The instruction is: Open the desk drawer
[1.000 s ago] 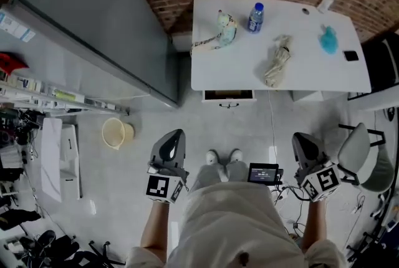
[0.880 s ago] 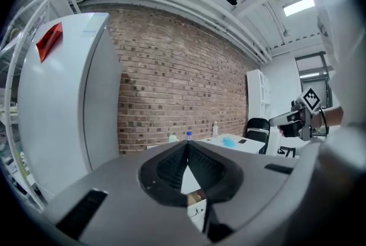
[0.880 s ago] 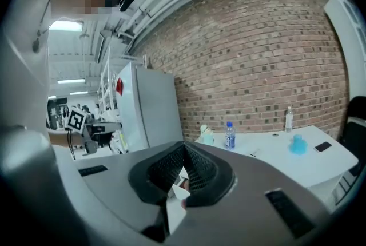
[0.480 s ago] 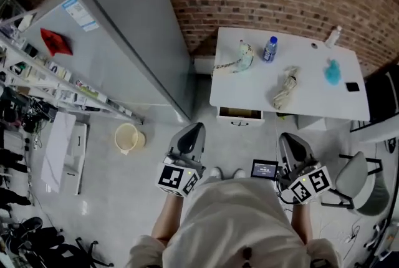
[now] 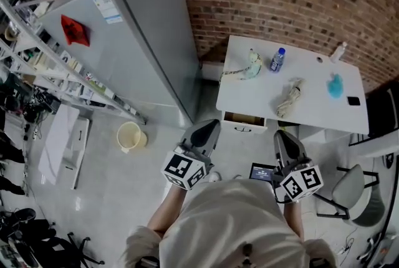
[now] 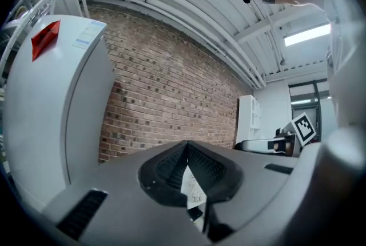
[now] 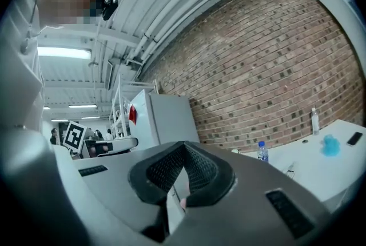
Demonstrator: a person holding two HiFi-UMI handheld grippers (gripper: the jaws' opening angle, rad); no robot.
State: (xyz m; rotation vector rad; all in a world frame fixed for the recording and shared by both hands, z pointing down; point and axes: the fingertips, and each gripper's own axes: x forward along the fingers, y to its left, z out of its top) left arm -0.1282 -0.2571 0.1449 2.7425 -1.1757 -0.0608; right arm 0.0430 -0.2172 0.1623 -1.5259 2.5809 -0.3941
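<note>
Refrigerator (image 5: 143, 42) stands left of the white desk (image 5: 312, 86). Only the head view shows the drawer (image 5: 243, 119): under the desk's front edge, left end, slightly ajar. Left gripper (image 5: 209, 129) and right gripper (image 5: 282, 137): jaws closed, empty, apart from the drawer.
</note>
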